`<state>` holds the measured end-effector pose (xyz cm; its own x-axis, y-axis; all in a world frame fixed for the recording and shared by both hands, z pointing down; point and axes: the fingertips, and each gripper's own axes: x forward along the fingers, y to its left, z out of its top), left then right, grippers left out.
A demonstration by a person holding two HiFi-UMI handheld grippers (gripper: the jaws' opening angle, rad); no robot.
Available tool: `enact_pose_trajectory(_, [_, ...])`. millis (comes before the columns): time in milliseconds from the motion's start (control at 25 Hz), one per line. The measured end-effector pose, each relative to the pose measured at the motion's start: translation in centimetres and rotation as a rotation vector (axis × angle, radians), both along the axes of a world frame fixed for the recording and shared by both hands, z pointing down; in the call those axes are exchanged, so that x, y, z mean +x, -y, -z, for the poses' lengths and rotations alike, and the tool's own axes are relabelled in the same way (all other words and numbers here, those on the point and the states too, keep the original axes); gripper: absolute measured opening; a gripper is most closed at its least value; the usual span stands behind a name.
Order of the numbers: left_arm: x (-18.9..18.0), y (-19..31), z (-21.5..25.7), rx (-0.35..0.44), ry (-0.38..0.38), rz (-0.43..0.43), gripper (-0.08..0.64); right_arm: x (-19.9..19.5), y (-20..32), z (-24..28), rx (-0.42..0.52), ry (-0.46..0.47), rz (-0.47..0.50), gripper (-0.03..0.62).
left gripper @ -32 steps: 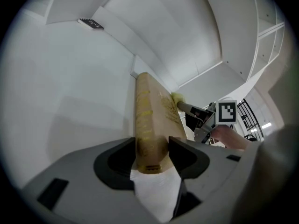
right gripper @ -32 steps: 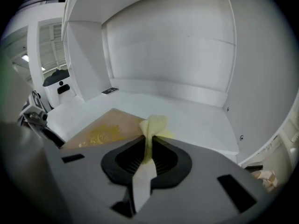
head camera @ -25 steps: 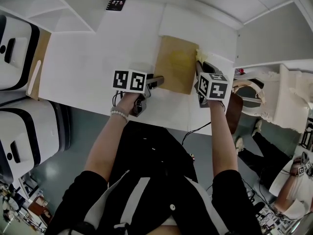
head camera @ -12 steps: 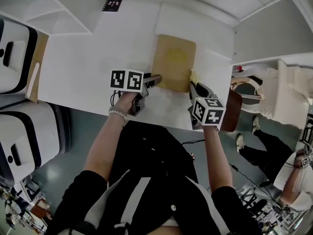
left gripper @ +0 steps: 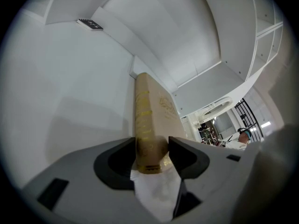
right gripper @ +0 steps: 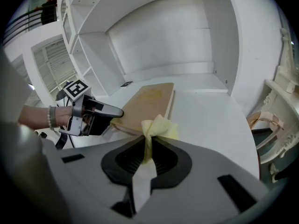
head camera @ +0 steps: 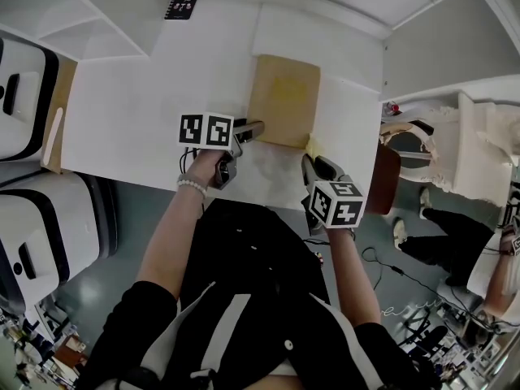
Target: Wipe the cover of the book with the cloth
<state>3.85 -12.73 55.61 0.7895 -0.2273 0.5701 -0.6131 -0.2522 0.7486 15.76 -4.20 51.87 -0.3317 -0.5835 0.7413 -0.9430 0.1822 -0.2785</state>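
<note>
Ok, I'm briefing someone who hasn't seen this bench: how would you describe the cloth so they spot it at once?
On the white table lies a tan book, its near left corner clamped by the left gripper. At the book's near right corner, the right gripper pinches the cloth. It is the only pale yellow, crumpled thing there.
</note>
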Motion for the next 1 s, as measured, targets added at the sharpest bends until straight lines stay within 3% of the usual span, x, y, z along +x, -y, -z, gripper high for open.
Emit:
enact_pose_trajectory(160, [0.1, -0.1, 0.1, 0.007, -0.003, -0.001, 0.222, -1.4, -0.8, 1.1, 0.016, 0.079, 0.043, 0.037])
enact_pose_trajectory(320, [0.1, 0.0, 0.2, 0.025, 0.0, -0.015, 0.222, -1.5, -0.8, 2.4, 0.051, 0.171, 0.01, 0.037])
enact_pose_trajectory(600, [-0.1, 0.2, 0.6, 0.1, 0.067, -0.066, 0.222, -1.3, -1.1, 3.9, 0.102, 0.184, 0.032, 0.037])
enact_pose_trajectory(920, [-2.1, 0.6, 2.0, 0.169, 0.121, -0.007, 0.221, -1.0, 0.2, 6.4, 0.182, 0.202, 0.006, 0.037])
enact_pose_trajectory(1000, [-2.6, 0.7, 3.1, 0.204, 0.126, 0.009, 0.182, -0.9, 0.7, 7.2, 0.209, 0.198, 0.003, 0.037])
